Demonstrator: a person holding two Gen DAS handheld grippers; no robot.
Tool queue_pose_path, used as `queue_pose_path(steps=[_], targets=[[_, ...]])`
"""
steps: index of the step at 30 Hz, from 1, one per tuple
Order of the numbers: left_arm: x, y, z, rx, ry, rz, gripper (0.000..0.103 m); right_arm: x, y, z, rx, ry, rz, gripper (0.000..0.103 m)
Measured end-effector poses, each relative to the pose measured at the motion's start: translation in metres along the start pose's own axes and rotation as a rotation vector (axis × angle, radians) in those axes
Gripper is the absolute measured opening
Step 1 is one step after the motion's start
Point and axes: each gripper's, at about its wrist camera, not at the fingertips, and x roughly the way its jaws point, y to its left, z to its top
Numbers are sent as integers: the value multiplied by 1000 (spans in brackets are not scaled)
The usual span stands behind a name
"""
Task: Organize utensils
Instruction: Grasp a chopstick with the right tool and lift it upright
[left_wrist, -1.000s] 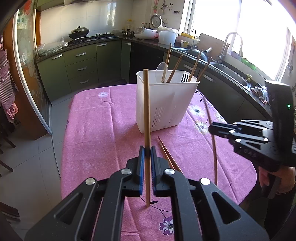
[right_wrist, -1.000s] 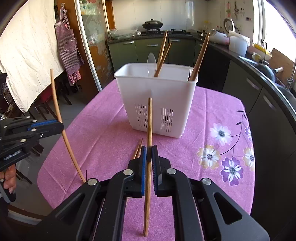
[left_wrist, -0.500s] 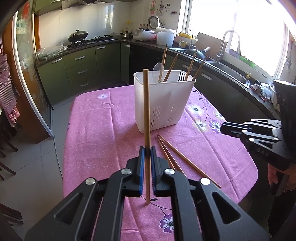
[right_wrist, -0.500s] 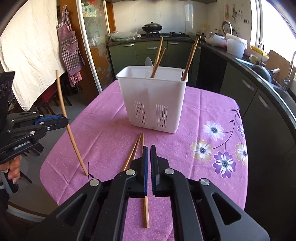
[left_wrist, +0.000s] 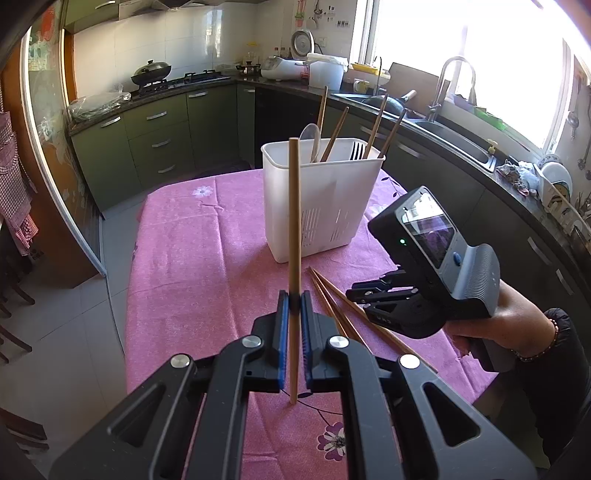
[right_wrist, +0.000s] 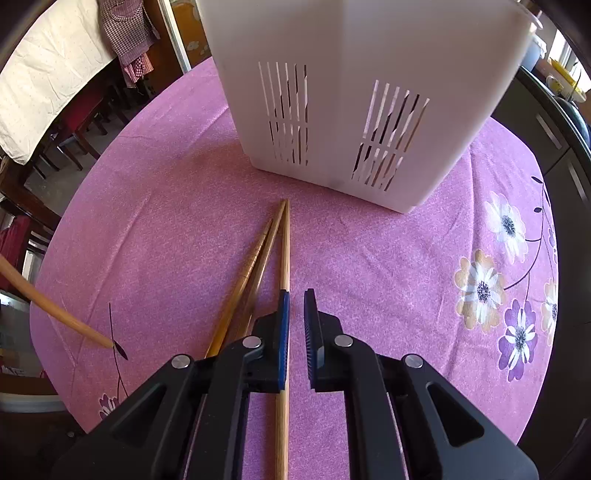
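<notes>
My left gripper (left_wrist: 291, 308) is shut on a wooden chopstick (left_wrist: 294, 221) held upright, its lower end near the pink cloth. Behind it stands the white utensil basket (left_wrist: 321, 206) with chopsticks, a spoon and a fork inside. My right gripper (right_wrist: 295, 306) hangs low over the table, shut with only a thin slit between the pads and nothing in it. Three loose chopsticks (right_wrist: 284, 251) lie on the cloth beneath it, one running under its left finger (right_wrist: 282, 325). In the left wrist view the right gripper (left_wrist: 356, 297) hovers over those chopsticks (left_wrist: 332, 299).
The round table with a pink flowered cloth (right_wrist: 166, 203) ends close on the near side and the left. The basket (right_wrist: 351, 92) stands just beyond the loose chopsticks. The held chopstick's tip (right_wrist: 74, 325) shows at left. Kitchen counters and a sink (left_wrist: 461, 144) line the back.
My right gripper let its chopstick fall onto the cloth beside the two others, then dropped and tipped down close over them. The left gripper and its chopstick stayed put.
</notes>
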Motion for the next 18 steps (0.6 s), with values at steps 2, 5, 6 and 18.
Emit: queue_pose_path(steps=[2,5,6,18], targets=[[-1,1,0,2,0,-3,7,1,3,4,-15,18,-6,8],[-1,2,0,2,1,-7,7,-1,7,5,-21,16,7,8],[-2,2,0,3,1,-7,7,-2,7,4,-19,11,9,8],[-2,3,0,4,2,-5,7,12,22,2,-40,25,-13,7]])
